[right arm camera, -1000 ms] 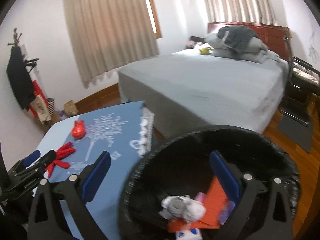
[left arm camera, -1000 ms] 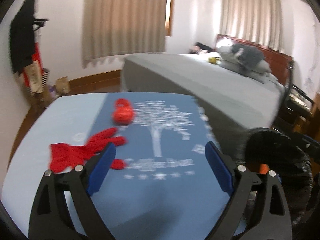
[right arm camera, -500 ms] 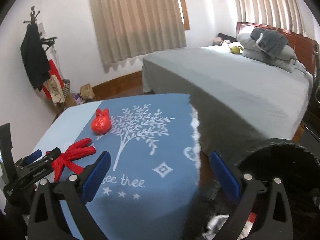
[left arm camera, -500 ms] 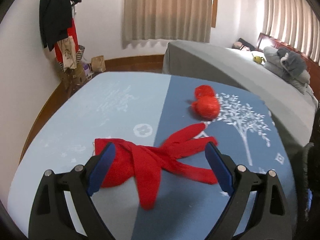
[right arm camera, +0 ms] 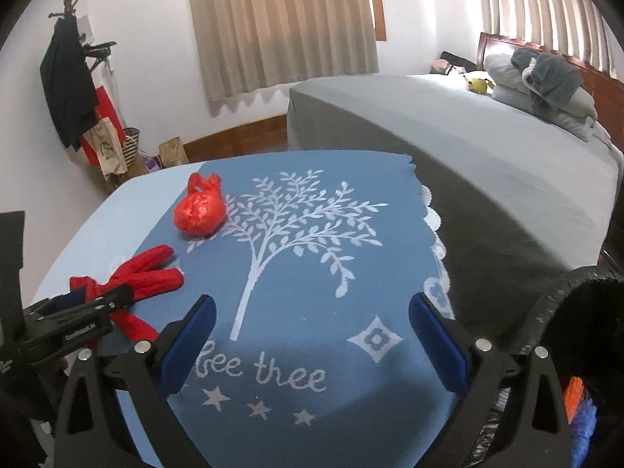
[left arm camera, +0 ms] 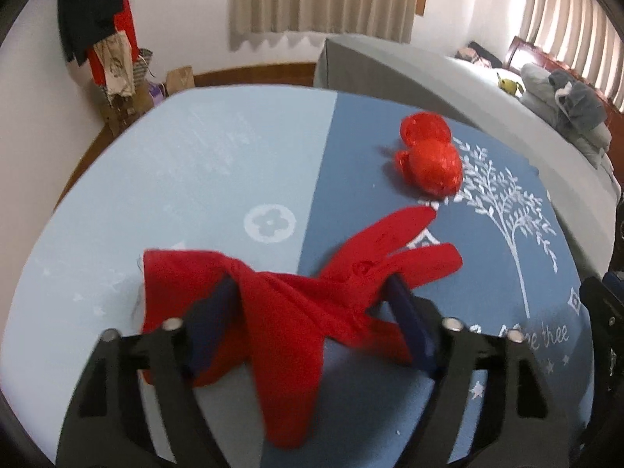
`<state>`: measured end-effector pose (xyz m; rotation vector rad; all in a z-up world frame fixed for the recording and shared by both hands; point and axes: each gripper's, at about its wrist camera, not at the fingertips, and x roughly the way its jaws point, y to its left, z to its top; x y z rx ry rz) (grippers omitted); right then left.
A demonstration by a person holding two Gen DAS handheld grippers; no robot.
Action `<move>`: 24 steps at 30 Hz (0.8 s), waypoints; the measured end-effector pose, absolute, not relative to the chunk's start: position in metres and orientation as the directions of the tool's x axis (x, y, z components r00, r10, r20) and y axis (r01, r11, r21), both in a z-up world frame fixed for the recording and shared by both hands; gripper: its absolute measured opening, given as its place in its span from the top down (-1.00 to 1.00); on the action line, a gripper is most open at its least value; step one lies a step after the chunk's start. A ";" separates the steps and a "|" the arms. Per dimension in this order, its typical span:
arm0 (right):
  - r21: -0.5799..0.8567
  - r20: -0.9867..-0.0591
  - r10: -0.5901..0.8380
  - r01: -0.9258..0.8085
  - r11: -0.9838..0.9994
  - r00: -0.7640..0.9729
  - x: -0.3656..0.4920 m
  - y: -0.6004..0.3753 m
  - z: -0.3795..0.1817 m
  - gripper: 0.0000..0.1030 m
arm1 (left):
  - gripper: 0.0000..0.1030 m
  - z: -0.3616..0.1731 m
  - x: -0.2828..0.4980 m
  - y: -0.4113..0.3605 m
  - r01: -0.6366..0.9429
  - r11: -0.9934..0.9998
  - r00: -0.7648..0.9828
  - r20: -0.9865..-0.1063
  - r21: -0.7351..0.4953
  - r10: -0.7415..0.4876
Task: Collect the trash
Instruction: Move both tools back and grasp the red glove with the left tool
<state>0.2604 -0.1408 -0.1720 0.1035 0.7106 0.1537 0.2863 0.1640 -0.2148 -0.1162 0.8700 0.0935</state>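
Closing my left tongs [left arm camera: 312, 304] around the red glove [left arm camera: 296, 292] on the desk [left arm camera: 195, 163]; pads not visibly pressing yet. Right tongs [right arm camera: 312, 335] apart, empty. Red bag [right arm camera: 199, 210] beyond the glove.

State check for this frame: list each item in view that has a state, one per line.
red glove: crumpled flat on the table, between the left jaws
red plastic bag: knotted, lying on the table
left gripper: jaws just closing around the glove
right gripper: open, empty
trash bin: open, holding trash
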 end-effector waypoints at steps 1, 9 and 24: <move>0.146 -0.642 0.177 -0.108 0.983 0.746 0.261 -0.139 -0.173 -0.89 | -0.34 -0.216 0.287 0.164 -0.129 0.990 0.639 -0.768 -0.065 0.033; 0.146 -0.650 0.190 -0.125 0.981 0.736 0.265 -0.132 -0.175 -0.89 | 0.71 -0.215 0.284 0.167 -0.105 0.988 0.654 -0.756 -0.112 -0.016; 0.167 -0.618 0.231 -0.161 0.973 0.751 0.309 -0.101 -0.162 -0.89 | 0.77 -0.192 0.314 0.188 -0.146 0.987 0.721 -0.690 -0.061 0.064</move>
